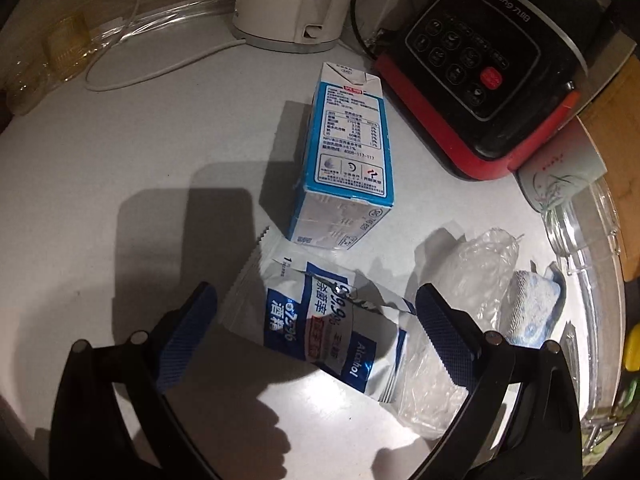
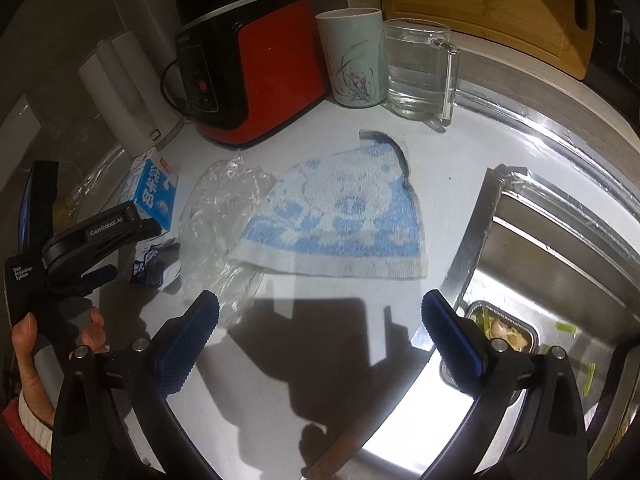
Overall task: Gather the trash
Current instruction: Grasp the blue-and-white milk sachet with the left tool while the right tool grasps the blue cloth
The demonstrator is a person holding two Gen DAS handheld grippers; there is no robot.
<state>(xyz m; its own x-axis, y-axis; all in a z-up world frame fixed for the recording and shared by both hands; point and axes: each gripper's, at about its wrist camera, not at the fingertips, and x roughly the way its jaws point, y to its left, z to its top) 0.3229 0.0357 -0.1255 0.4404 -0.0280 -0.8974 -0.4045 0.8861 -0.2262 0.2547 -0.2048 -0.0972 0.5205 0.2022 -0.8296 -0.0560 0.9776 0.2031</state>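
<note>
"Alcohol" on wipe packet

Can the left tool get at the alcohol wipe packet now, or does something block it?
Probably yes. The left tool is open, its two fingers standing either side of the alcohol wipe packet, with nothing lying over it. The milk carton lies just beyond it and seems clear.

Place: home kitchen
Sink: steel, at 3 o'clock
Appliances: kettle at 12 o'clock, blender base at 1 o'clock
Also: chopping board, mug, glass jug
</note>
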